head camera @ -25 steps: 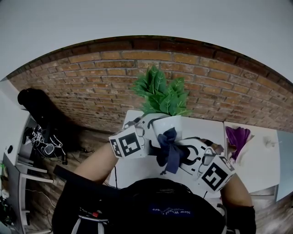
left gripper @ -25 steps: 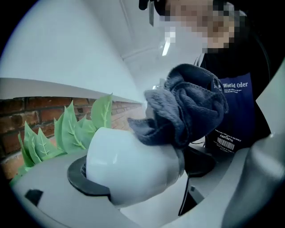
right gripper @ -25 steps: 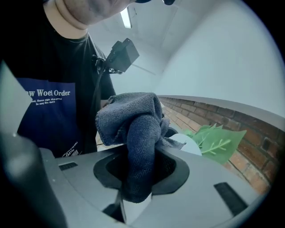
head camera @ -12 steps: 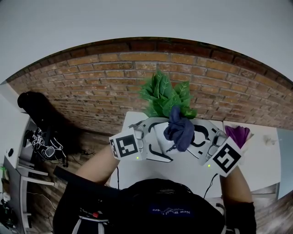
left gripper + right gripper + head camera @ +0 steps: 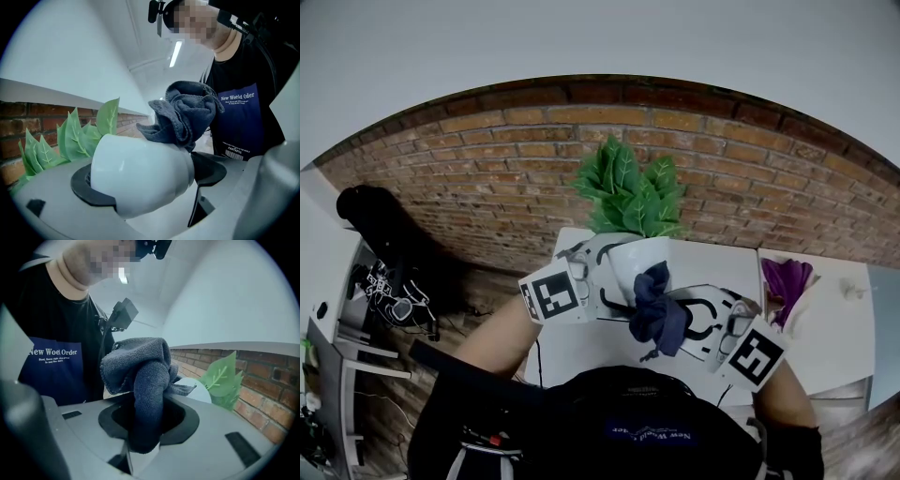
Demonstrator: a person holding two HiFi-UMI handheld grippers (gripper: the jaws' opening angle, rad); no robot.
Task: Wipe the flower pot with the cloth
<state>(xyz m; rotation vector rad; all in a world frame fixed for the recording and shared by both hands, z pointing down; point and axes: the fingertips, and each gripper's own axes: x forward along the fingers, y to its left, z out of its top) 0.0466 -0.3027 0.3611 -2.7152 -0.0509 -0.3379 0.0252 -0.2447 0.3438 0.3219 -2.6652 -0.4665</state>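
A white flower pot with a green leafy plant is held up off the table, tilted, with my left gripper shut on it. In the left gripper view the pot fills the space between the jaws, and its leaves stick out to the left. A dark blue cloth is bunched in my right gripper, which is shut on it. The cloth presses against the pot's side near its base. From the right gripper view, the cloth hides most of the pot.
A white table lies below the grippers, against a brick wall. A purple plant stands on the table at the right. A dark chair and cables sit on the floor at the left.
The right gripper has drawn the cloth down the pot's side, from near the leaves toward the base. The pot and left gripper shifted slightly left.
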